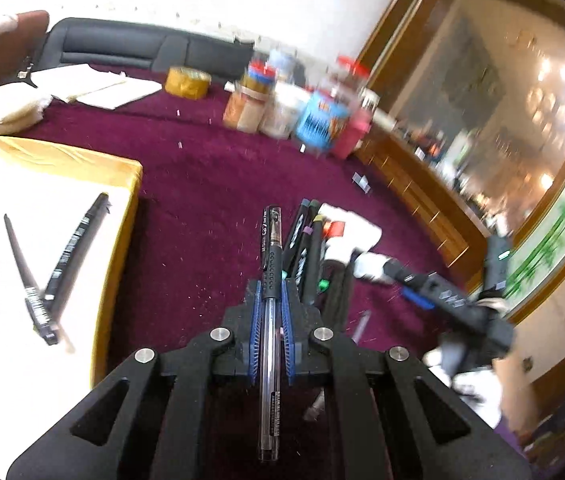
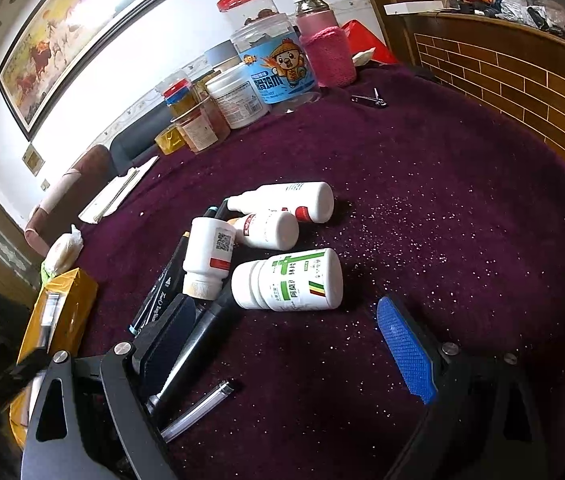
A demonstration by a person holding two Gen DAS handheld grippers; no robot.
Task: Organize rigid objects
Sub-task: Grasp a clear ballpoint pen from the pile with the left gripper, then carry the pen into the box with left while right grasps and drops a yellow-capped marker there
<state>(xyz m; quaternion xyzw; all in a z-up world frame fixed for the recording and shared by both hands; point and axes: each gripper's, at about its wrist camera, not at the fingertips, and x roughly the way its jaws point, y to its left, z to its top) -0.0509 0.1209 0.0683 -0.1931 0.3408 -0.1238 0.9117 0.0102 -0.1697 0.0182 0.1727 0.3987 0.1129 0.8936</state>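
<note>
My left gripper [image 1: 270, 296] is shut on a black gel pen [image 1: 270, 248], which lies lengthwise between the blue pads above the purple cloth. To the left stands a yellow box [image 1: 122, 168] with a white floor; two dark pens [image 1: 66, 248] lie in it. Dark markers [image 1: 310, 248] and white bottles [image 1: 348, 232] lie just ahead on the right. My right gripper [image 2: 286, 320] stands open low over the cloth, just short of a green-labelled white bottle [image 2: 290, 280]. Three more white bottles [image 2: 270, 230] lie behind it. A black marker [image 2: 198, 340] and a clear pen [image 2: 198, 408] lie by its left finger [image 2: 170, 332].
Jars and tubs [image 2: 274, 64] cluster at the back of the table, with a pink-sleeved flask [image 2: 328, 56] and a nail clipper [image 2: 368, 99] nearby. Papers [image 1: 98, 84] and a tape roll [image 1: 186, 80] lie at the far left. A wooden cabinet [image 1: 422, 192] borders the table's right.
</note>
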